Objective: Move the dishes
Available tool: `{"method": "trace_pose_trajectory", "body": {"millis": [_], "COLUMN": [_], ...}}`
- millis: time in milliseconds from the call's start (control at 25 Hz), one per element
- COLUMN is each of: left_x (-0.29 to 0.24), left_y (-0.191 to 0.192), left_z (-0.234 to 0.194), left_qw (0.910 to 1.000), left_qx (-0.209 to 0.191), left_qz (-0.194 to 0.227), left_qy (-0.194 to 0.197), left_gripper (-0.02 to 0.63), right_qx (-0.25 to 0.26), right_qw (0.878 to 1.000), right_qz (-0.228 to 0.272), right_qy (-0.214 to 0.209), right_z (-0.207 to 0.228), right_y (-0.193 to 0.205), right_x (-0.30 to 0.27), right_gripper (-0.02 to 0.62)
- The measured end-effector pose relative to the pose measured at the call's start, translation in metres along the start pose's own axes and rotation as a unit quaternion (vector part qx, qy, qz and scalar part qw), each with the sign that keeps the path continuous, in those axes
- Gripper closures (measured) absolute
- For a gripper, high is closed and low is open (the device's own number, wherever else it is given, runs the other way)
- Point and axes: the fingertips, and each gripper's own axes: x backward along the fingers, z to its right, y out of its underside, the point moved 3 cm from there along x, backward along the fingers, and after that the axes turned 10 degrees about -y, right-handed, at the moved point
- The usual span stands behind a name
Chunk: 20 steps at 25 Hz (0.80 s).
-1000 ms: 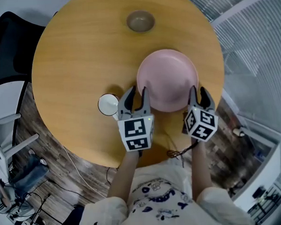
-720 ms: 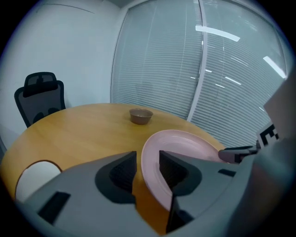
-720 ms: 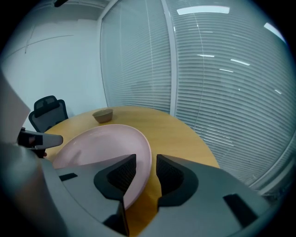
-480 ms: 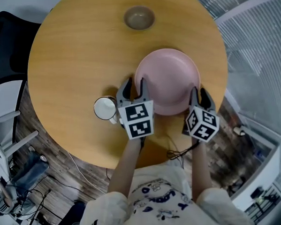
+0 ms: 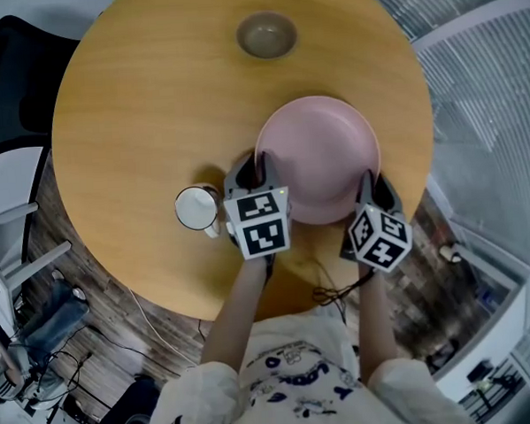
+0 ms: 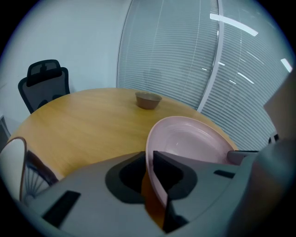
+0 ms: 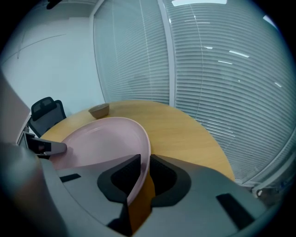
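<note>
A large pink plate (image 5: 318,155) lies on the round wooden table (image 5: 135,107), near its front right. My left gripper (image 5: 252,170) is shut on the plate's near-left rim; in the left gripper view the plate (image 6: 194,139) has its rim pinched in the left gripper (image 6: 150,162). My right gripper (image 5: 370,182) is shut on the near-right rim, and in the right gripper view the plate (image 7: 101,139) has its edge clamped in the right gripper (image 7: 142,169). A small brown bowl (image 5: 266,35) sits at the table's far side. A white cup (image 5: 197,208) stands just left of the left gripper.
The brown bowl (image 6: 148,99) (image 7: 99,110) is well beyond the plate. A black office chair (image 5: 10,78) (image 6: 44,83) stands off the table's left. Window blinds (image 7: 222,69) run along the right. Cables lie on the floor below the table's near edge.
Both grippers slid forward onto the plate's near rim. The left jaws, spread apart a second ago, have closed on the rim; the right jaws have closed too.
</note>
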Motion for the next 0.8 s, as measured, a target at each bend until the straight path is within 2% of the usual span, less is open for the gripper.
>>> {"method": "trace_pose_trajectory", "body": {"millis": [280,400,680,800], "left_x": [-0.002,0.004,0.037,0.058], "left_y": [-0.002,-0.006,-0.033,-0.047], "left_z": [-0.002,-0.003,0.001,-0.008], "left_qw": [0.9999,0.9998,0.9983,0.9961], "left_qx": [0.016,0.02,0.028,0.051], "left_qz": [0.002,0.005,0.046,0.066], "left_qy": [-0.001,0.0,0.023,0.028], "left_gripper": [0.568,0.568,0.572,0.577], "right_qx": [-0.02,-0.01,-0.011,-0.012], "right_qw": [1.0,1.0,0.999,0.999], "right_qz": [0.009,0.016,0.038,0.05], "right_qy": [-0.01,-0.01,-0.007,-0.014], "right_z": [-0.001,-0.005,-0.008,-0.019], "right_y": [-0.001,-0.006,-0.033,-0.045], "right_x": [-0.002,0.007,0.035,0.049], "right_gripper": [0.549,0.549,0.549,0.549]}}
